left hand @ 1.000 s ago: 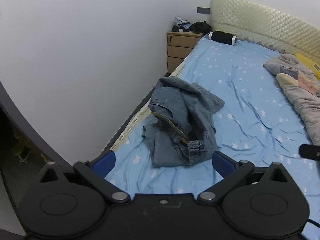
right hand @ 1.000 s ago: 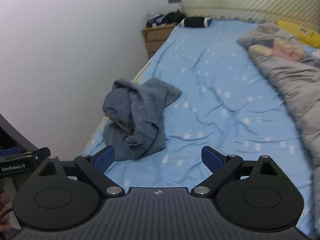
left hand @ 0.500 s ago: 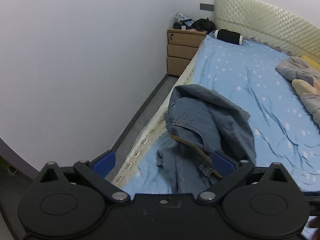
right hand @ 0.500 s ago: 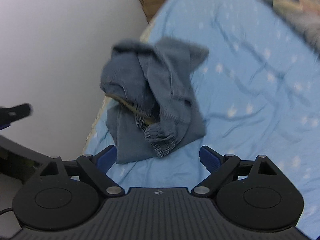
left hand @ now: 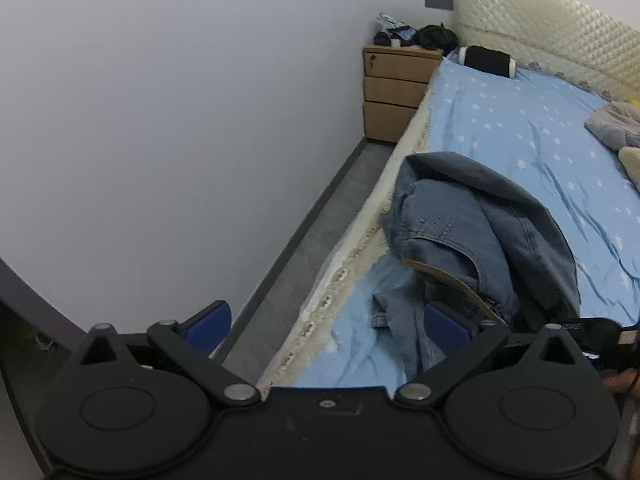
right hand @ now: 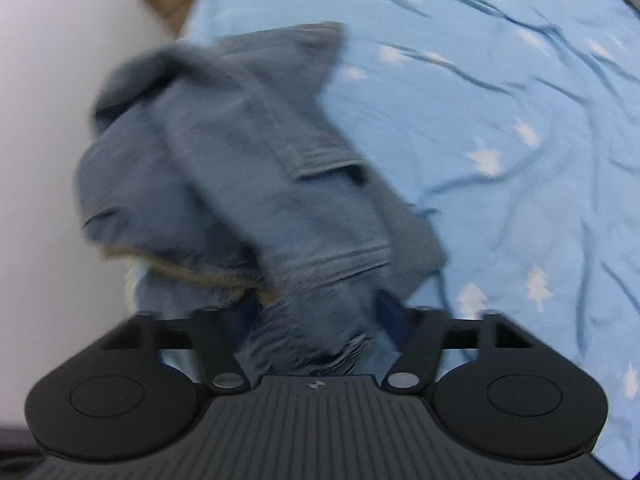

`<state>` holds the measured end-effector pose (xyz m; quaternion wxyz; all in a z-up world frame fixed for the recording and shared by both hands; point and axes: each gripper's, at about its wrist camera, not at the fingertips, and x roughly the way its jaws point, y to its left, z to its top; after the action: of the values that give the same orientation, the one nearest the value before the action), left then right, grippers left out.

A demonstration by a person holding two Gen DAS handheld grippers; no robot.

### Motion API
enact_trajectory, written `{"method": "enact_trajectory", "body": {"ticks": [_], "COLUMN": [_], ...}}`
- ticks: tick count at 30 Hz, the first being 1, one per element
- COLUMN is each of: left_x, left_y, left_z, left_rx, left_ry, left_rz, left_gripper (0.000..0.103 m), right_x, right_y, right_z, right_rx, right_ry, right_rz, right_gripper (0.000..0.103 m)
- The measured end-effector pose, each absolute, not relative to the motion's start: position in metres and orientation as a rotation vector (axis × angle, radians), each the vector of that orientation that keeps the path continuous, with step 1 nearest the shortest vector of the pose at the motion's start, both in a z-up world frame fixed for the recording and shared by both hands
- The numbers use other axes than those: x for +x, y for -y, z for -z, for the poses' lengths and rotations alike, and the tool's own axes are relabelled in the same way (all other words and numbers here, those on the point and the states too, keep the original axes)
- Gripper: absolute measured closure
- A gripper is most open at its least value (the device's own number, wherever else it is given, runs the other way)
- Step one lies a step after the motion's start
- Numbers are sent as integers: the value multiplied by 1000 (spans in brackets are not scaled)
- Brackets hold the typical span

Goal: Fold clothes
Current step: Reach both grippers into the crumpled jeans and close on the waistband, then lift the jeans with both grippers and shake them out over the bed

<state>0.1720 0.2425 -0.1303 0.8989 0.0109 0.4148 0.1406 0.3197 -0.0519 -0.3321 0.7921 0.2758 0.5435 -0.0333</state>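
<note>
In the left wrist view, the left gripper (left hand: 326, 322) stands wide at the bottom of the frame, its 2 blue pads apart and holding nothing. At the upper middle is a wooden nightstand (left hand: 394, 94) with 3 drawers. The crumpled jeans (left hand: 472, 232) lie right of center, at the edge of the blue bed (left hand: 520, 128). In the blurred right wrist view, the right gripper (right hand: 316, 316) has its fingers around the jeans hem (right hand: 320, 344), partly narrowed; I cannot tell if it pinches.
</note>
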Motion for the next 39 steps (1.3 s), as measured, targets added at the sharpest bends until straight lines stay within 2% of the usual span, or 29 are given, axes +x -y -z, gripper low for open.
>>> {"method": "enact_trajectory", "body": {"ticks": [3,6,16,20,25,27,30,34,38,39], "left_x": [166,169,212,240,273,282,292,306,313,313], "left_y": [-246,-245,-218,-207,-217,-223,-227,-224,-213,-212], "left_z": [127,131,193,233,287,302,311,327,332,330], "left_rx": [-15,-65,-160,-206,-417,-510,-540,-580,-546,-540], "left_ry": [-848,-859,-937,-968,-1003,-989,-944,-972,-976,-971], "left_rz": [-298,-250,-144,-74,-6,21,61,153,211,198], "left_gripper": [0,2,7,9,12,20,21,25,42,52], "right_x": [317,314,328,346,364,370,375,379,379,379], "right_y": [71,87,157,158,164,168,175,184,187,187], "right_z": [320,298,215,198,192,193,197,201,199,198], "right_rx": [640,637,760,739,708,692,679,674,645,636], "right_ry": [-1160,-1137,-1078,-1084,-1087,-1094,-1107,-1121,-1133,-1135], "right_rz": [89,56,-23,-68,-103,-109,-107,-102,-125,-132], "right_gripper": [65,70,75,75,75,75,75,75,75,75]}}
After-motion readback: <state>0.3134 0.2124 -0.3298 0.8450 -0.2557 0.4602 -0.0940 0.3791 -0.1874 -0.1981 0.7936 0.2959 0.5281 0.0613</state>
